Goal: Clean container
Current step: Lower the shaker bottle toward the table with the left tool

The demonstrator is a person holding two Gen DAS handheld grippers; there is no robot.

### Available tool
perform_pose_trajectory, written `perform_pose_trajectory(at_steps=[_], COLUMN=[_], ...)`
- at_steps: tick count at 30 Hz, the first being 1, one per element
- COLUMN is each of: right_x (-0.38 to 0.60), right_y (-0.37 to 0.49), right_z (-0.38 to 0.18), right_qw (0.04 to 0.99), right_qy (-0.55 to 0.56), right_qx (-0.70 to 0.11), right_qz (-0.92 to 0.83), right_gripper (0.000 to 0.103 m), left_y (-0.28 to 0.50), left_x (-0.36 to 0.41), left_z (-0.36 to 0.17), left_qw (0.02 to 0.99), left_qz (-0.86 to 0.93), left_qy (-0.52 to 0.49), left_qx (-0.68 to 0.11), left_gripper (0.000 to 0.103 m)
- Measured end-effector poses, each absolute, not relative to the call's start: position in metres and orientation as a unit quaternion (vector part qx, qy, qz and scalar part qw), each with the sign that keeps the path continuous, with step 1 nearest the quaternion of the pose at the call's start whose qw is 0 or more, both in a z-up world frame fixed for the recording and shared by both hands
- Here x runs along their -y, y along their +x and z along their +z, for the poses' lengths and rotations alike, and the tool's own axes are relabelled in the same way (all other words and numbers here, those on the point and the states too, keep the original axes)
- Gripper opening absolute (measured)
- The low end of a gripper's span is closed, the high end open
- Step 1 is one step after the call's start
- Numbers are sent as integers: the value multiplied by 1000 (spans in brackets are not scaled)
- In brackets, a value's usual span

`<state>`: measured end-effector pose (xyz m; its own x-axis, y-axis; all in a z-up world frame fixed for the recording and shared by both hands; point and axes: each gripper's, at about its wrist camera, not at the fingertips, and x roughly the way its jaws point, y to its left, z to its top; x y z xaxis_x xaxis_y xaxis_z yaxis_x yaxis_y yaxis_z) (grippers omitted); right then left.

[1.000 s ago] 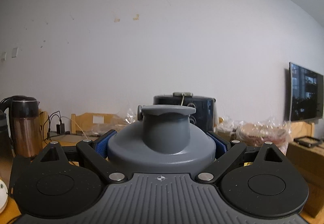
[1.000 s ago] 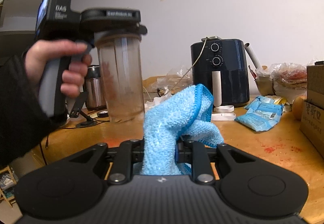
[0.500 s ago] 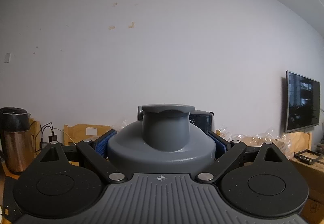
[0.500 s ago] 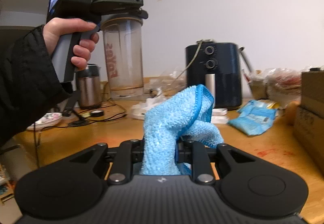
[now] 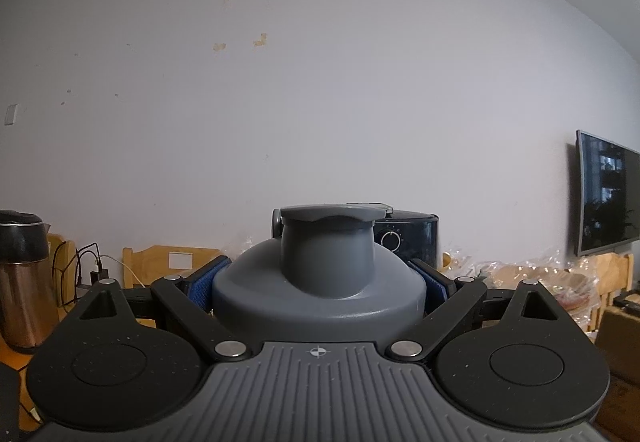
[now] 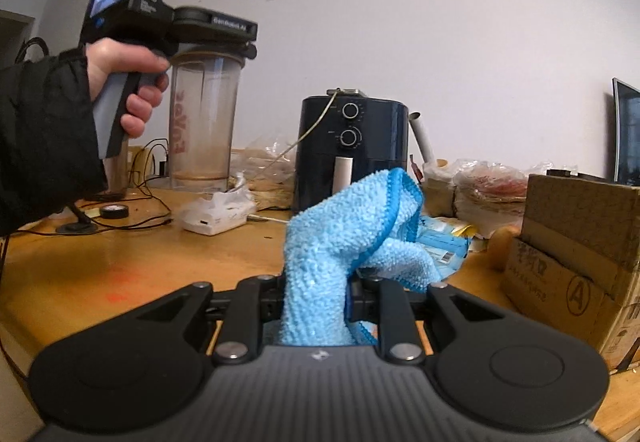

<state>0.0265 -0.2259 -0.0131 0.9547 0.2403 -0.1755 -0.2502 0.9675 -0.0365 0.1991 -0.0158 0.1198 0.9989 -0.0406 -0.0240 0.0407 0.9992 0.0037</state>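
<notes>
At upper left of the right wrist view, the left gripper point(image 6: 218, 42) is holding the clear container point(image 6: 202, 118) upright above the counter point(image 6: 120, 254), its fingers point(image 5: 204, 284) clamping the grey lid point(image 5: 320, 282). At frame bottom centre, the right gripper point(image 6: 316, 306) is pinching a blue cloth point(image 6: 344, 242), its fingers having just tightened a little on it. Judging: both items are picked up, wiping not yet started. Next move needs the cloth brought onto the container wall, which looks smeared brownish. Count: one container, one cloth, two grippers, one dark appliance point(image 6: 352, 150), one cardboard box point(image 6: 576, 254).
</notes>
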Motion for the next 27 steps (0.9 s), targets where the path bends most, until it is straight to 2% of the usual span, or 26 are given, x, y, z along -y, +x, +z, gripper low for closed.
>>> perform_pose_trajectory(at_steps=[27], right_x=[229], right_y=[37], right_z=[-28], right_qw=[983], right_qy=[4], right_qx=[-107], right_qz=[150], right_gripper=[17], left_y=[277], left_x=[18], left_z=[71], left_qw=[1000], left_qz=[-24], left_qy=[10], left_qx=[-6], left_gripper=[95])
